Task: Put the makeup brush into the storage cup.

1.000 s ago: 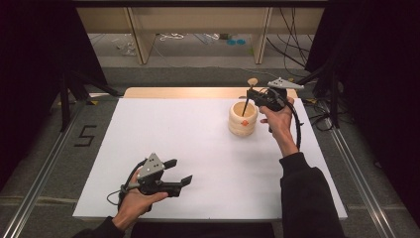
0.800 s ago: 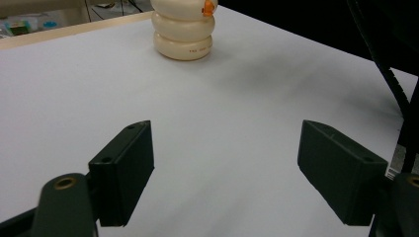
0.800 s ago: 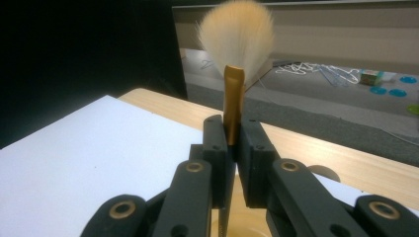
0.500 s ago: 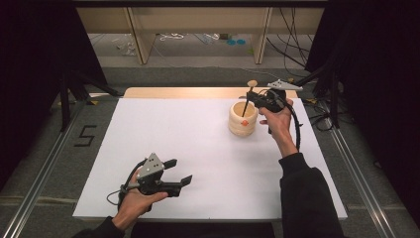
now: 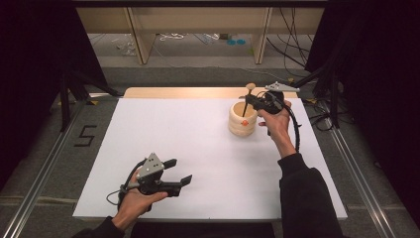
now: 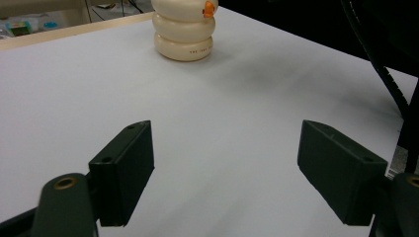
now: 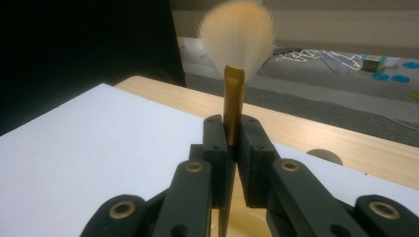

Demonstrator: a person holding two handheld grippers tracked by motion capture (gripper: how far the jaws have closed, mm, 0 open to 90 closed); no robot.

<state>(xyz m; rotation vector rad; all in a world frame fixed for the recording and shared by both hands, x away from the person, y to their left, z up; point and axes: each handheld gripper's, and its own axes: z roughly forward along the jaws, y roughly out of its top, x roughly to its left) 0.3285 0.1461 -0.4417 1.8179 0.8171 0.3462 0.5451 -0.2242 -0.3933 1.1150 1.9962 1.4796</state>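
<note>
Very little has changed over the last second: comparing the earlier high views with this one, our right gripper sits at the same spot over the cream ribbed holder, and our left gripper has not shifted from the near edge of the white table. We read that stillness as a pause in mid-placement rather than a finished step, since the makeup brush is not yet released. Our right gripper is clamped on the brush's golden ferrule, the two black jaws pressing on it from either side in the right gripper view. Our left gripper is spread wide with nothing between its jaws, resting low over bare table, with the holder well ahead of it. The brush stands close to upright, its long axis running nearly vertical with a slight lean: the pale fan of bristles points up and away from the table, while the dark handle runs down into the mouth of the holder. How deep the handle's end sits inside we cannot tell. The holder stands toward the far right of the table, near the wooden strip along the far edge. To our judgement, what remains is lowering the brush and letting go.
</note>
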